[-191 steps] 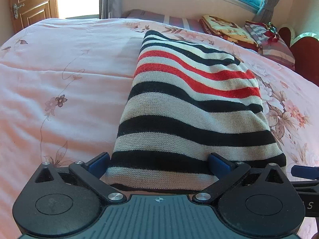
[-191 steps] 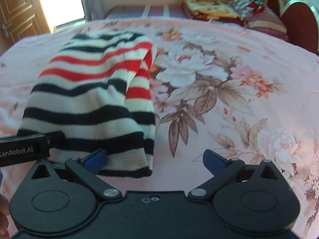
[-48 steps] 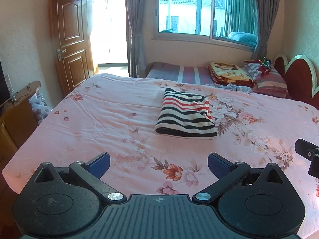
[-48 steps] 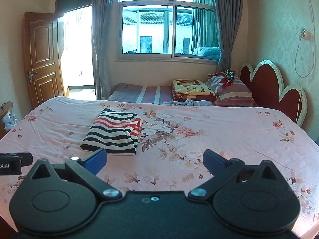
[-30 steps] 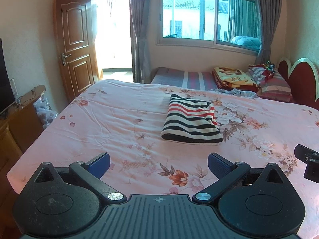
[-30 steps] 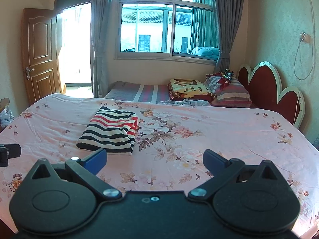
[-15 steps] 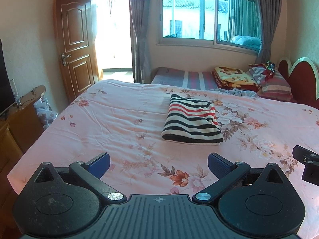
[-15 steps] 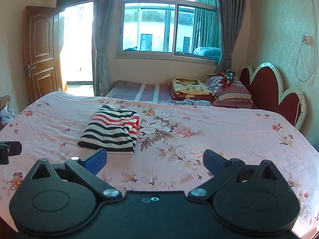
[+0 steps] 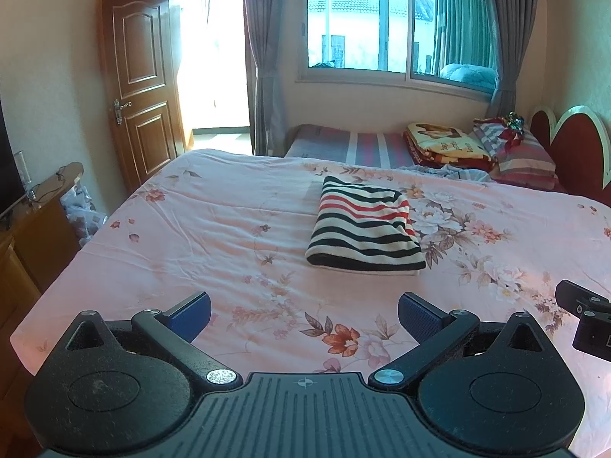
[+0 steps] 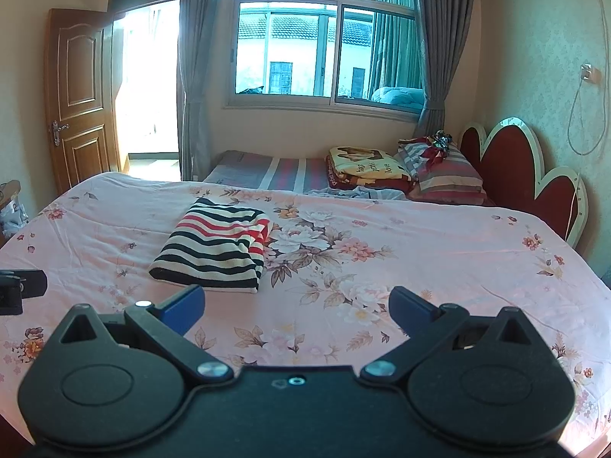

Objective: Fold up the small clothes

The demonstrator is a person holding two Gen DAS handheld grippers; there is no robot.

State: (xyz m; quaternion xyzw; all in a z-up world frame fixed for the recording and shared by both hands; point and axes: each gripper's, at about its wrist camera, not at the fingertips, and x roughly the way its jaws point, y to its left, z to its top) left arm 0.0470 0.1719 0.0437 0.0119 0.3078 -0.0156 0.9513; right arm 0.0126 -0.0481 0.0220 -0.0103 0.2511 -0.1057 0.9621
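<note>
While the striped sweater [image 9: 364,227] lies folded on the bed [image 9: 214,229], the left hand-held gripper [image 9: 303,311] hangs released. Right hand-held gripper [image 10: 296,305] likewise gapes, gripping nothing

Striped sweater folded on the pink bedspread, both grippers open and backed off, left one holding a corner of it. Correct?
Not quite. The left gripper holds nothing: in the left wrist view its fingers are spread over bare bedspread, well short of the folded striped sweater. The right gripper is open too.
</note>
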